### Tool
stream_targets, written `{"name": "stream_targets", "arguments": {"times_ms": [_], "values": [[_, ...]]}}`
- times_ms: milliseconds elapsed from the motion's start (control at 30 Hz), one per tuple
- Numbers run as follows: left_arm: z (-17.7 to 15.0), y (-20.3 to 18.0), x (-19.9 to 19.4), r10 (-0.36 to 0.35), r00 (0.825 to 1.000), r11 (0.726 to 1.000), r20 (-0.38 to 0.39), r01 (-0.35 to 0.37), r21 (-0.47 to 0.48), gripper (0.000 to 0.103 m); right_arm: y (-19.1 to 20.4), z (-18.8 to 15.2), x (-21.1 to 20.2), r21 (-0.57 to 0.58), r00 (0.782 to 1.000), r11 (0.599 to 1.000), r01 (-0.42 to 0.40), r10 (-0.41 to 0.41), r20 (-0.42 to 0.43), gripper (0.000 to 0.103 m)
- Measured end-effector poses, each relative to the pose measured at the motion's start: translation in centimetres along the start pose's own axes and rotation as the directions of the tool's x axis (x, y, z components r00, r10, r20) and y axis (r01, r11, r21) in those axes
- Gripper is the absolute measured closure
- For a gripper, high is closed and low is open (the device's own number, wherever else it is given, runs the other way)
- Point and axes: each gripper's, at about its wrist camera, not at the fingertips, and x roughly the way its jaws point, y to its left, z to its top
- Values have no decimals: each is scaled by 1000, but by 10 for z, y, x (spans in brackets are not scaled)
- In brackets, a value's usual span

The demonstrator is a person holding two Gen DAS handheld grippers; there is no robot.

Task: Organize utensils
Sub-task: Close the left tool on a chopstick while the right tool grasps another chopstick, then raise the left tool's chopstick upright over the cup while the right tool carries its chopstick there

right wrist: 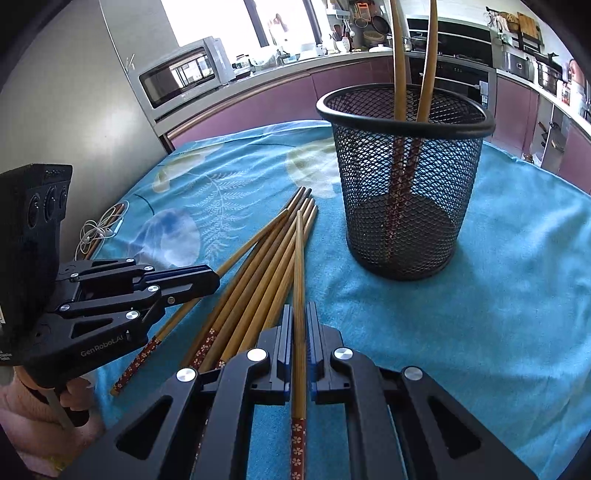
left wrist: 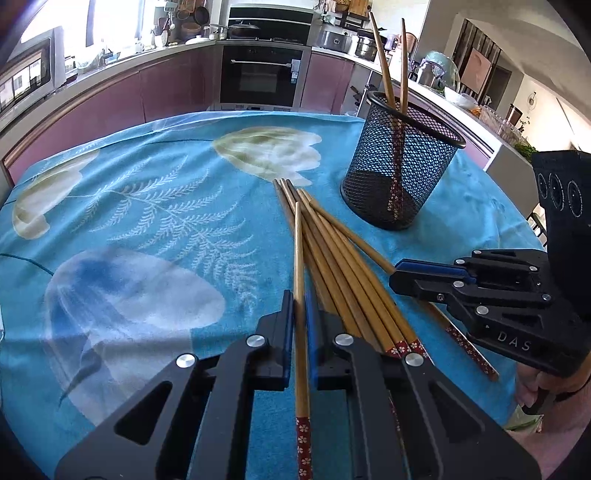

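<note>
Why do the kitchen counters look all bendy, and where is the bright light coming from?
Both wrist views are fisheye, so straight counters curve near the edges. In the left wrist view, the window glares white and a sunlit patch falls on the blue cloth; in the right wrist view, the window is washed out.

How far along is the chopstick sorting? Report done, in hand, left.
Done: two chopsticks stand in the mesh cup.
In hand: the left gripper and the right gripper are each shut on one chopstick.
Left: the pile on the blue cloth, roughly seven.
</note>
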Motion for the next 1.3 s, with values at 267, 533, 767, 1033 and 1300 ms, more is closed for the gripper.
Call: {"name": "stream_targets", "arguments": {"times_ms": [267,533,767,1033,1300], "values": [[2,0,7,-3,1000,1000,-24,4,25,95,2,4,5,-25,1000,1000,12,-13,-16,96],[8,-1,-4,-20,1000,1000,4,20,14,95,1,4,-19,-19,999,1000,-15,16,51,97],[20,-7,-45,-91,992,995,92,88,41,95,1,6,-57,-29,988,998,-52,56,142,97],[32,-12,-92,-184,965,983,185,177,56,95,-3,14,-95,-20,965,997,-69,71,252,97],[45,-19,-124,-225,939,974,261,211,82,95,-8,30,-120,-32,941,998,-57,65,333,97]]}}
